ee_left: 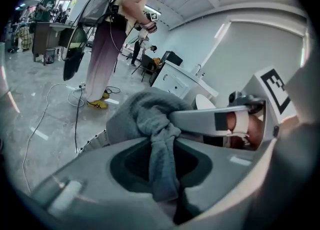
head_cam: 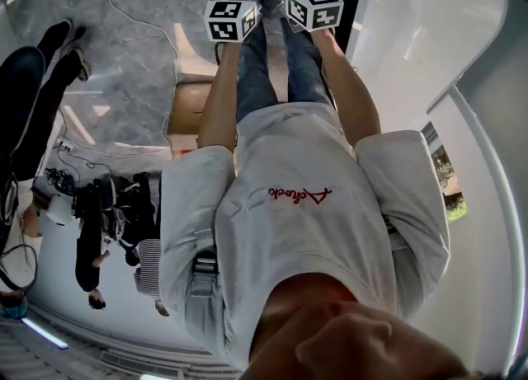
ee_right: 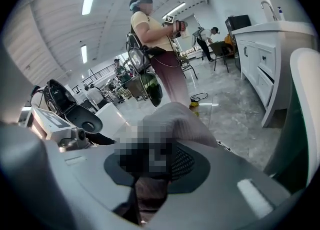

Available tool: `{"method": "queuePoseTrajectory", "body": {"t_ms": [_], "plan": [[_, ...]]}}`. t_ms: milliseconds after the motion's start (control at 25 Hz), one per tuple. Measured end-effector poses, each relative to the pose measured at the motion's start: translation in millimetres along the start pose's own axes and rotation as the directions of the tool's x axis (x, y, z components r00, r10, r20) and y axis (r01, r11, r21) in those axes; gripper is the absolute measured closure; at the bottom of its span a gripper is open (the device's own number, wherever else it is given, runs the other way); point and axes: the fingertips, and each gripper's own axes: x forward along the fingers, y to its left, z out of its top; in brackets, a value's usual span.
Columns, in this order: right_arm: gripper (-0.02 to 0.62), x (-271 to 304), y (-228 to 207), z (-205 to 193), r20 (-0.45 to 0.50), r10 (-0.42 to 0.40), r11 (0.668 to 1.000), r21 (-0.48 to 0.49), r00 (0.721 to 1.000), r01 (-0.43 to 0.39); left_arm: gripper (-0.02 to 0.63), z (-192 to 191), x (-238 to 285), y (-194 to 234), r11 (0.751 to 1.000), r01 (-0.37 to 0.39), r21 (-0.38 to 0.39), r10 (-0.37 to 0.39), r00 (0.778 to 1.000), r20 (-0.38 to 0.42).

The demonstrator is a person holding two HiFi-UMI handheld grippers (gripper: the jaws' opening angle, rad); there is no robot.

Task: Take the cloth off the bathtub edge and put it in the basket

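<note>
Left gripper view shows our left gripper (ee_left: 167, 134) pinching the grey cloth (ee_left: 145, 114) tight. Our right gripper (ee_right: 155, 159) pinches it too, so the cloth hangs between our 2 grippers, near the white bathtub (head_cam: 429, 32).

Two tools: left tool (ee_left: 166, 146), right tool (ee_right: 150, 171). One cloth (ee_left: 142, 114). One bathtub (head_cam: 429, 32).

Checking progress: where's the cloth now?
In the left gripper view, the grey cloth is bunched centre frame, clamped in the left gripper, with the right gripper gripping it from the right.
</note>
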Motion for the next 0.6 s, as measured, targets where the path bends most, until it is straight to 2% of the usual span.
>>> {"method": "queuePoseTrajectory", "body": {"t_ms": [160, 520, 600], "plan": [[0.491, 16, -11, -12, -0.040, -0.049, 0.999, 0.002, 0.998, 0.049, 0.531, -10, 14, 12, 1.000, -0.018, -0.021, 0.018, 0.999, -0.037], [0.488, 25, -28, -26, -0.086, -0.106, 0.994, -0.010, 0.991, 0.106, 0.528, -25, 32, 19, 0.999, -0.028, -0.038, 0.025, 0.996, -0.086], [0.470, 26, -32, -32, -0.100, -0.119, 0.993, -0.009, 0.988, 0.119, 0.489, -33, 34, 23, 0.999, -0.023, -0.041, 0.018, 0.993, -0.116]]}}
